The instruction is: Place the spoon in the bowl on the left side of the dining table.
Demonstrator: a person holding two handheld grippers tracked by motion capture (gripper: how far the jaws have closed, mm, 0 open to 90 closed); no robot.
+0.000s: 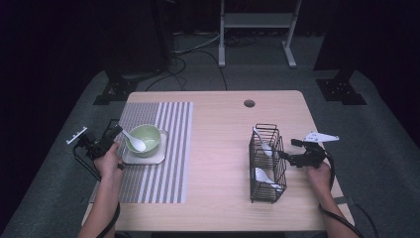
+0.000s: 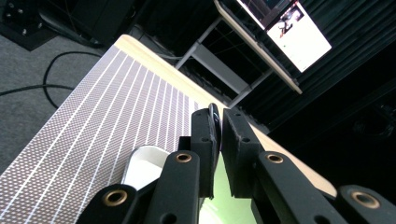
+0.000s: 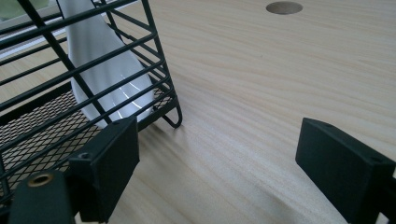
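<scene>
While spoon rests in bowl: left tool (image 1: pixel 115 133) pressed shut on the white spoon's (image 1: pixel 134 141) handle.
Axis: handle slants from green bowl (image 1: pixel 148 135) toward table's left edge.
Right tool (image 1: pixel 286 155): spread, beside wire basket (image 1: pixel 267 163).

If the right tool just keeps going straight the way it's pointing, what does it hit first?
Probably the black wire rack. The right tool, jaws open, points left at the rack's near side, and one jaw already sits beside its corner in the right gripper view. A white spoon stands just behind the wires.
</scene>
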